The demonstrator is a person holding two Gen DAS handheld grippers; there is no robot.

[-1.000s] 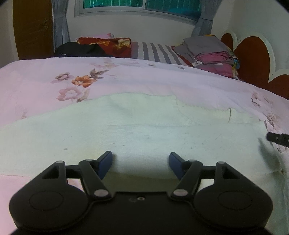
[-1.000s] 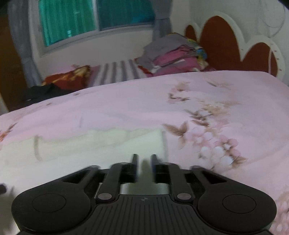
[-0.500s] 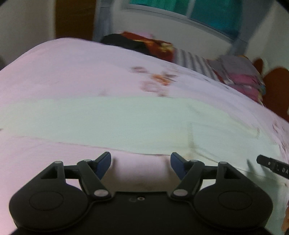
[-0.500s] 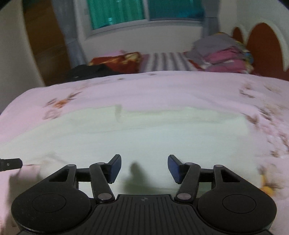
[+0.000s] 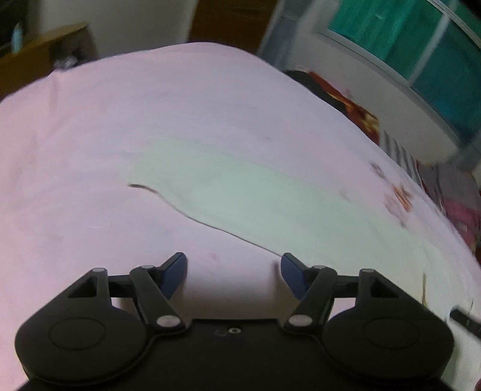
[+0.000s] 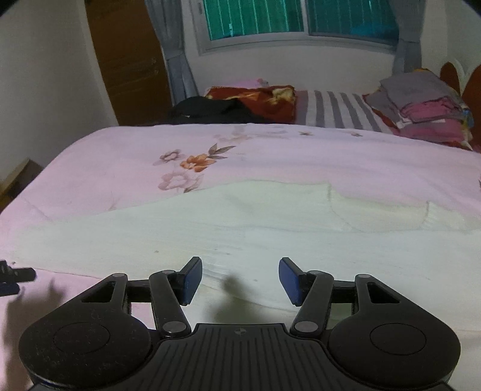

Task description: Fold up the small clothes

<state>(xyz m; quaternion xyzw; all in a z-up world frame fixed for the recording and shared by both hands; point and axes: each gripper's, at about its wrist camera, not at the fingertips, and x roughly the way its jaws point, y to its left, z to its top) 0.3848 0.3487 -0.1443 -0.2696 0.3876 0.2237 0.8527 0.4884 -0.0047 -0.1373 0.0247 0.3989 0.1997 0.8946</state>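
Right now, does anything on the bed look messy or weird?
Nothing looks damaged or spilled. The white garment lies spread on the pink bedspread, not yet folded, with a small wrinkle near its right end. Both hand-held grippers, left and right, are open and empty.

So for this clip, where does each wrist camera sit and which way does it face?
Left wrist: behind the open left gripper, low over the pink bedspread, facing the white garment; image blurred.
Right wrist: behind the open right gripper, over the white garment, facing the window and folded clothes pile.
Shared: garment, bedspread, window; each glimpses the other gripper's tip.
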